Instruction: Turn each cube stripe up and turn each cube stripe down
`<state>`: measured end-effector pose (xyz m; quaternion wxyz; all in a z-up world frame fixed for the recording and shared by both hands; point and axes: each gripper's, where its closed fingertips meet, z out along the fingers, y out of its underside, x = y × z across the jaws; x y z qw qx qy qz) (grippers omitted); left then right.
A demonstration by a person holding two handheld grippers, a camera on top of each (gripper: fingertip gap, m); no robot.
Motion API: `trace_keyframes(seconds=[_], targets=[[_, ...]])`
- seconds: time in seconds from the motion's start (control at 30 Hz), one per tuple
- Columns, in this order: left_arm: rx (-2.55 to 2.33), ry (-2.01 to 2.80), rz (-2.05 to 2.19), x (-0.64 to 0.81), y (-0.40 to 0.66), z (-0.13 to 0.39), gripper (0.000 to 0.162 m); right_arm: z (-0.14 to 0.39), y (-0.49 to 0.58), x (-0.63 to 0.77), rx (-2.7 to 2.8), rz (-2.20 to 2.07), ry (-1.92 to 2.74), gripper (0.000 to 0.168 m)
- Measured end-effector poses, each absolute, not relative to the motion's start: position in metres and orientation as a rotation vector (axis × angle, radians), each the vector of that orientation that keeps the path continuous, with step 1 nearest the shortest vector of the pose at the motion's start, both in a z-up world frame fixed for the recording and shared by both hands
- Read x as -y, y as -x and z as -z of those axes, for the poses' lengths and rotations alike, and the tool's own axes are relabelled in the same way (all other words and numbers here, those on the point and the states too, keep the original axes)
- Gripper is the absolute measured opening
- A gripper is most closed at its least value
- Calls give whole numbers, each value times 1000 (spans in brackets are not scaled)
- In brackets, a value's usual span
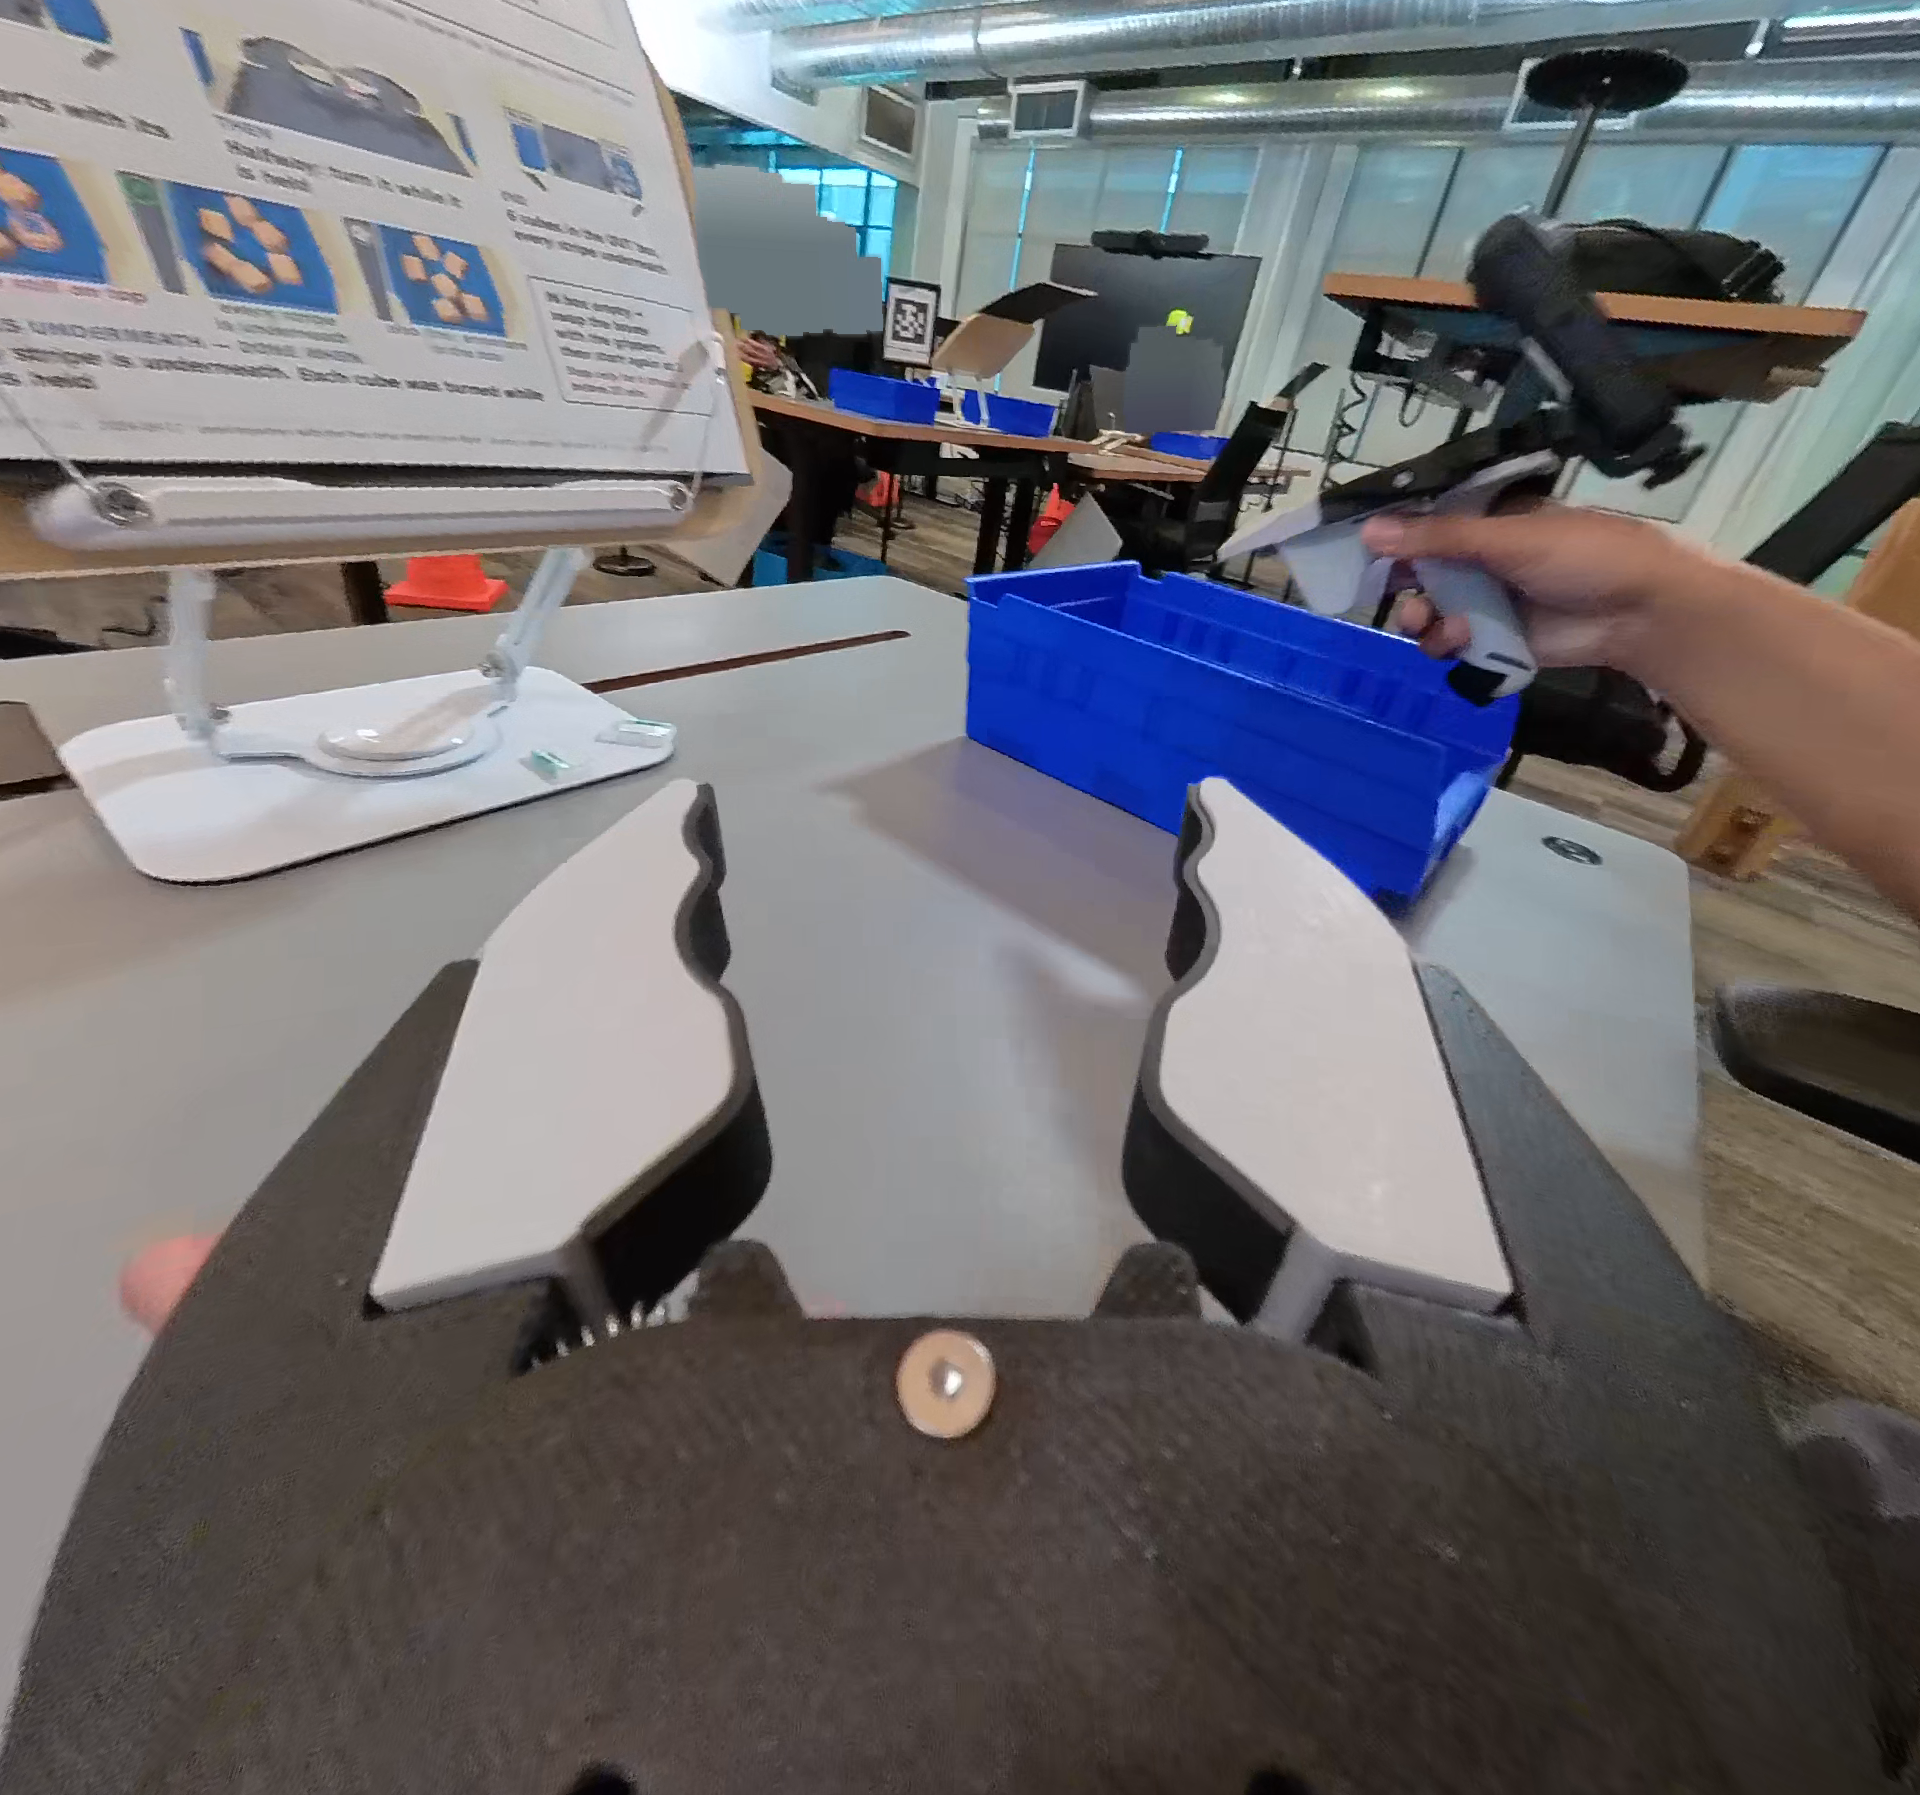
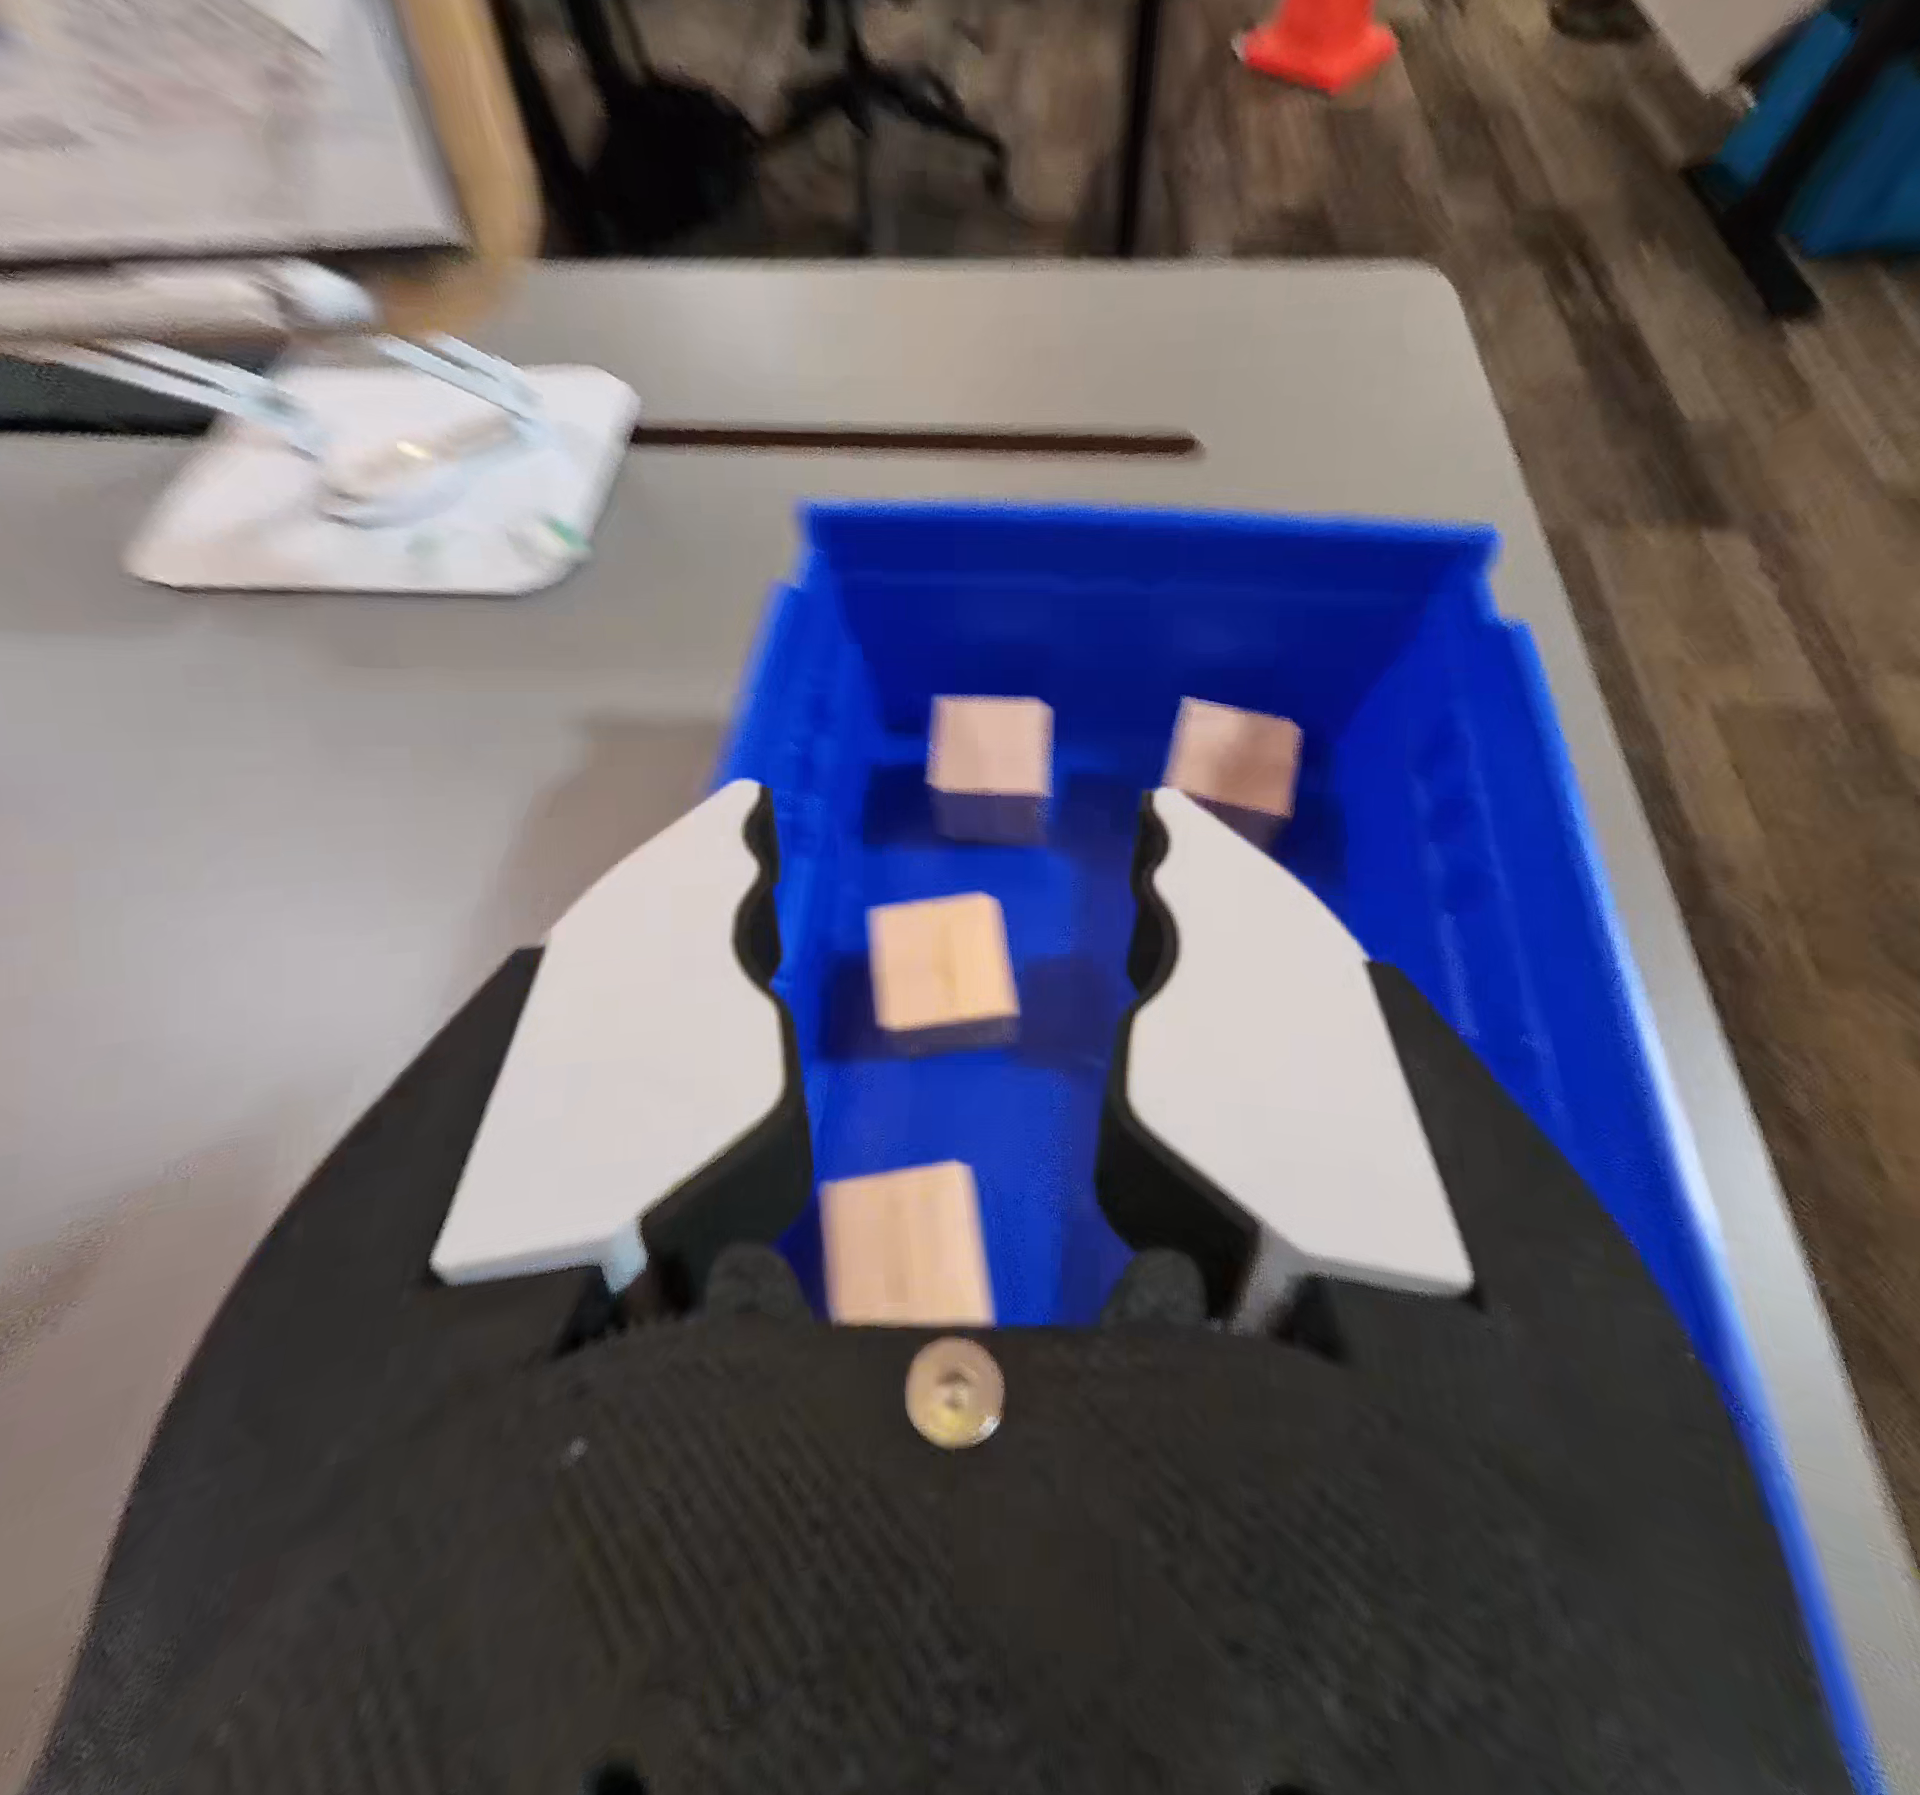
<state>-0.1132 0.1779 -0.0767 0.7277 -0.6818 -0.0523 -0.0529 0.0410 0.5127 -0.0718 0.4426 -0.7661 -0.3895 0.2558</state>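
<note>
Lying in the blue bin [image 2: 1455, 810], four pale wooden cubes [image 2: 940, 961]; both grippers' fingers [image 2: 665, 1039] wide.

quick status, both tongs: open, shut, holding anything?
Left tongs: open, empty, over the grey table.
Right tongs: open, empty, above the wooden cubes in the blue bin.

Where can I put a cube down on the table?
The grey table is bare between the white stand and the blue bin, and on to its near edge. Inside the bin four cubes crowd the floor.
</note>
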Motion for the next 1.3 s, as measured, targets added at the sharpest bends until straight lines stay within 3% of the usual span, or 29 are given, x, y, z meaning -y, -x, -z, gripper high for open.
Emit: trace_keyframes(seconds=[0.23,0.4,0.67,0.73,0.9,1.17,1.27,1.3], targets=[[173,1406,-98,-153,162,48,85,11,22,-390,1129,-1043,1625,60],[197,1248,-138,-116,195,13,99,40,56,-307,1359,-1128,1575,58],[485,1222,-760,20,367,-46,95,99,74,-225,1621,-1162,1546,53],[579,1315,-835,46,419,-26,77,117,78,-208,1640,-1239,1590,52],[856,1774,-669,61,511,89,84,156,84,-179,1721,-1357,1735,52],[1161,2049,-621,68,568,187,81,163,92,-176,1714,-1398,1760,51],[1255,2128,-599,78,573,207,67,162,91,-178,1692,-1434,1780,50],[1246,2126,-542,75,570,207,51,162,90,-179,1686,-1442,1787,50]])
